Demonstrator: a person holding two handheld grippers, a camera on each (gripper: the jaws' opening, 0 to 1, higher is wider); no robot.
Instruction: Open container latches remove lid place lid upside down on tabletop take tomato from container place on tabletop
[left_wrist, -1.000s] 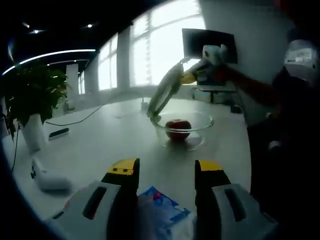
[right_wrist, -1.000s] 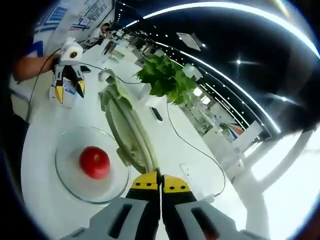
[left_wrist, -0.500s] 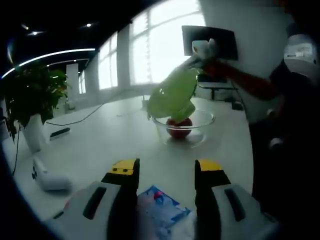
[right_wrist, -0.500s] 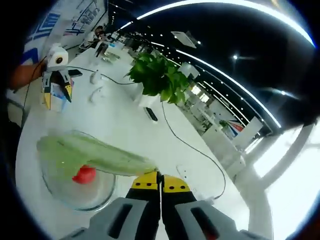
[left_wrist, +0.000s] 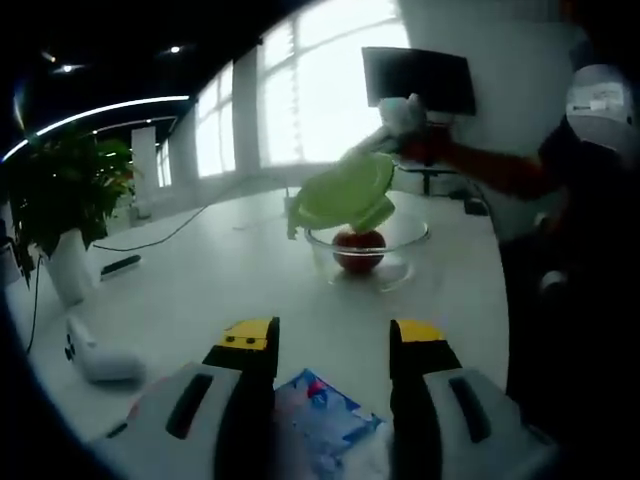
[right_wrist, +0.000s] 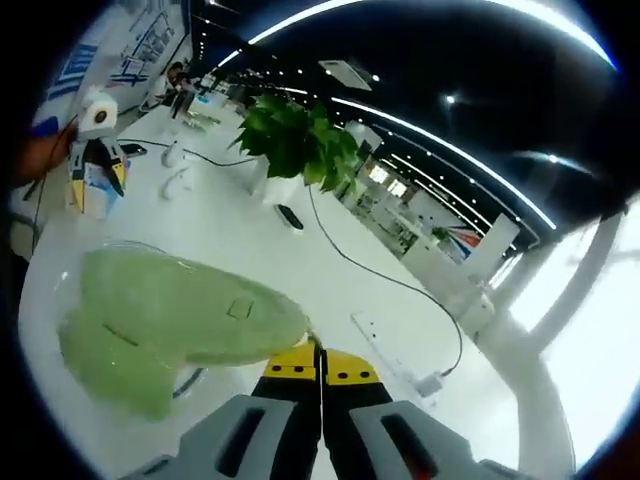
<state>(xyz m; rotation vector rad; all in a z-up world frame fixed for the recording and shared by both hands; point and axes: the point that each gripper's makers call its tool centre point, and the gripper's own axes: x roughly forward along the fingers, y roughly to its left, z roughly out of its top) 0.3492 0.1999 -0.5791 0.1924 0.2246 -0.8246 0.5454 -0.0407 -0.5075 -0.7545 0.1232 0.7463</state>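
While right gripper (right_wrist: 321, 365) pinches green lid (right_wrist: 170, 325) edge over tomato (left_wrist: 358, 248), left gripper (left_wrist: 330, 345) gapes empty, well apart.

Glare from the tall bright windows (left_wrist: 330, 90) behind my translucent green lid (left_wrist: 345, 192) washes everything soft, edges bending.

Right claw (right_wrist: 321, 358) clamped on green lid (right_wrist: 170, 320), above glass container (right_wrist: 190, 381)
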